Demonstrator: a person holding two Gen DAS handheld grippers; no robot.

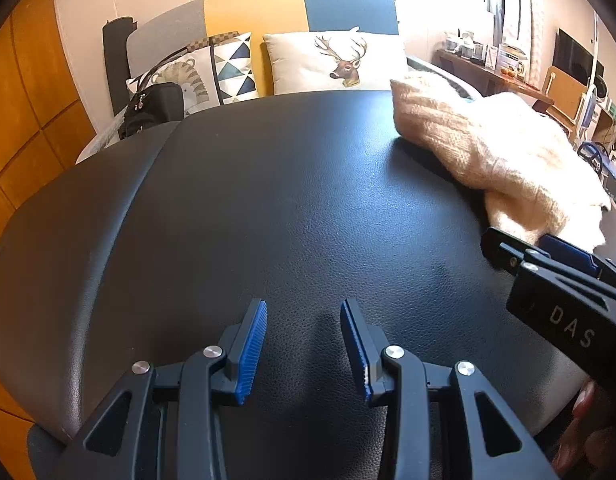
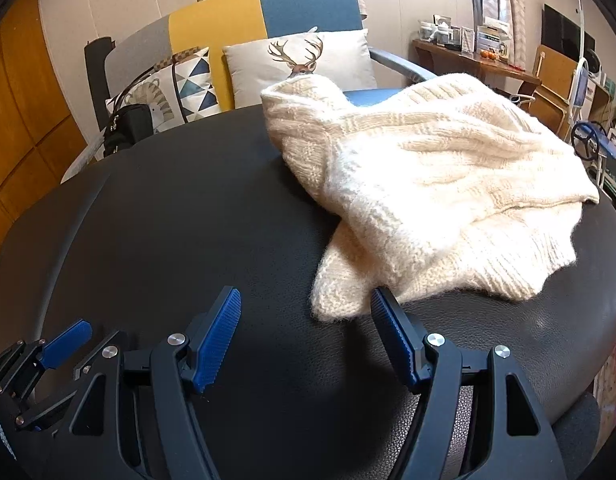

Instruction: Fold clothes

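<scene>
My left tongs (image 1: 304,344) hang low over the near edge of the black leather surface (image 1: 268,208), blue pads (image 1: 250,354) parted by a moderate gap, nothing between them, only bare leather ahead. My right tongs (image 2: 304,340) sit just beside them, spread wider and also empty; the right-hand pad (image 2: 394,340) touches or just overlaps the nearest corner of the cream cable-knit sweater (image 2: 428,200), while the left-hand pad stands clear of it. In the left wrist view the right tongs (image 1: 548,256) come in from the right edge, tips at the sweater's (image 1: 500,160) near hem, and the white letters "DAS" read on their black body. A few of my fingers (image 1: 584,436) show at the bottom right corner, gripping that handle.

The sweater lies in a loose, bunched heap on the right half of the surface, reaching from near my right tongs to the far edge, well to the right of the left tongs.

Beyond the far edge stands a grey, yellow and blue sofa (image 2: 268,8) with a deer-print cushion (image 2: 300,64), a triangle-patterned cushion (image 2: 188,84) and a black bag (image 2: 128,124).
</scene>
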